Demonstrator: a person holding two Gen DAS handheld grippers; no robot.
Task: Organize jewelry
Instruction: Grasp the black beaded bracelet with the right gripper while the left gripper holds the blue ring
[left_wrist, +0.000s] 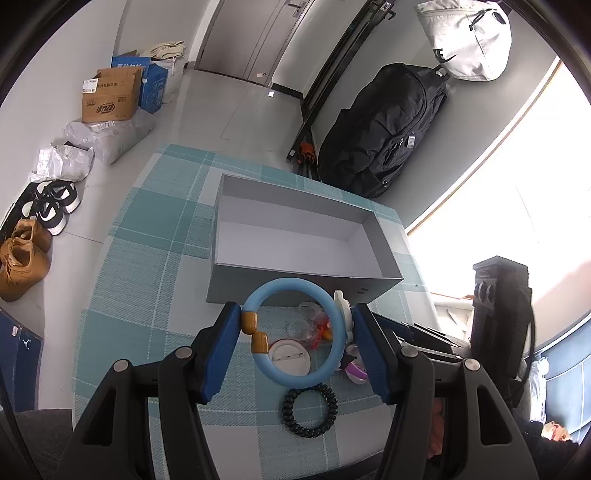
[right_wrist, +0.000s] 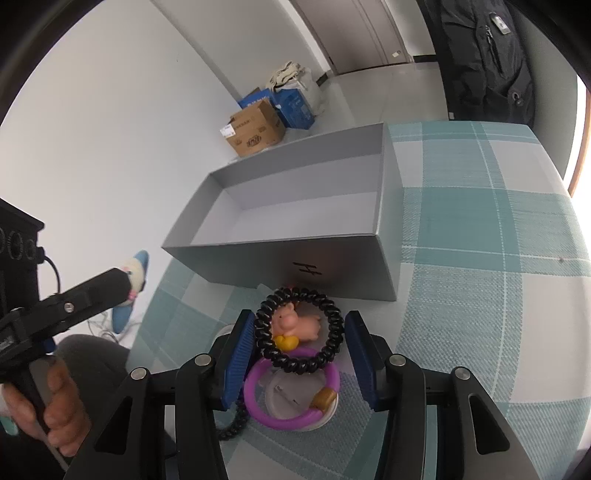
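My left gripper (left_wrist: 293, 332) is shut on a light blue ring bracelet (left_wrist: 267, 365) with two gold beads, held above the table just before the open grey box (left_wrist: 306, 277). My right gripper (right_wrist: 300, 338) is shut on a black spiral hair tie (right_wrist: 334, 321), lifted in front of the same box (right_wrist: 295, 266). Under the left gripper lie a round white badge (left_wrist: 290, 356), a clear and orange trinket (left_wrist: 317, 326), a purple piece (left_wrist: 356, 371) and another black spiral hair tie (left_wrist: 309, 410). Under the right gripper lie a purple ring bracelet (right_wrist: 291, 413), a pink pig figure (right_wrist: 295, 323) and a white badge (right_wrist: 291, 397).
The box stands on a teal and white checked tablecloth (left_wrist: 147, 258). On the floor are cardboard boxes (left_wrist: 110, 96), shoes (left_wrist: 22, 258) and a black backpack (left_wrist: 380, 125). The person's hand on the left gripper's handle (right_wrist: 55, 398) shows at the left of the right wrist view.
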